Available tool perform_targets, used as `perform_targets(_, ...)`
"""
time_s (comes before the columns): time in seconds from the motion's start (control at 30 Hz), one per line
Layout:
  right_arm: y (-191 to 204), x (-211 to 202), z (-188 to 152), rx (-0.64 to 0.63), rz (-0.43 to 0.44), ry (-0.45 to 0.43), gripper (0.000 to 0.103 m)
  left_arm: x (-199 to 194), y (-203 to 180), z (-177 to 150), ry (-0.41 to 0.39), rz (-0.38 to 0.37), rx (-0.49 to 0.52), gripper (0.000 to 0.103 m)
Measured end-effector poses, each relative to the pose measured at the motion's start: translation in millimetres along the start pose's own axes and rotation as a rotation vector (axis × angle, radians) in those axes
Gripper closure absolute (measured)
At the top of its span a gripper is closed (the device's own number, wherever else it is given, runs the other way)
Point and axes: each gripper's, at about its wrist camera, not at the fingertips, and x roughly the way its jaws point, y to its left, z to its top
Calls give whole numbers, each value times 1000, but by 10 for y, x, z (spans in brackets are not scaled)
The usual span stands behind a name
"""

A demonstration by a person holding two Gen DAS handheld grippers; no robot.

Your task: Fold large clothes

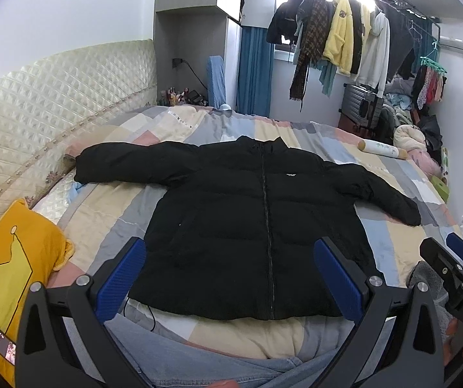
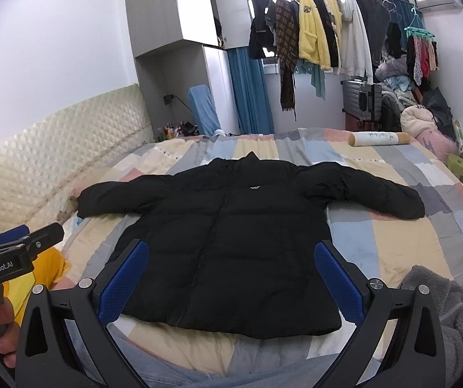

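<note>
Here, a big black puffy zip-up jacket (image 1: 257, 226) lies flat on the bed's patchwork blanket (image 1: 108, 203), sleeves out. The left claw (image 1: 231, 278) and right claw (image 2: 231, 278) both hang above its hem, spread wide, holding nothing.

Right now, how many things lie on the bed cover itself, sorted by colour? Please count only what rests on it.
Black: 1, the puffer jacket, spread flat with both sleeves out.
White: 1, the rolled cylinder near the far edge.
Yellow: 1, the cushion by the headboard.
Total: 3.
</note>
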Motion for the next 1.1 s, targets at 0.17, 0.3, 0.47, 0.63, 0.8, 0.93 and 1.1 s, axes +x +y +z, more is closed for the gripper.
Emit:
perform_targets(0.17,30,87,-14,-11,-4,-7,0,63,34,9,5,-1,9,0)
perform_targets(0.3,41,145,-27,-18,0,1,0,105,64,-2,-9,0,6,0)
perform_targets(0.47,80,227,-76,-18,-6,17,0,185,55,-43,-3,0,13,0)
perform_targets(0.63,73,270,-113,-7,-9,35,0,244,94,-62,13,3,-2,0)
perform_targets(0.8,75,286,-121,-6,-18,39,0,267,122,-63,17,4,-1,0)
perform_targets(0.93,71,313,-125,-3,-15,47,0,280,141,-80,23,2,3,0)
perform_targets(1.1,79,313,-128,-7,-15,52,0,287,132,-102,30,-7,1,0)
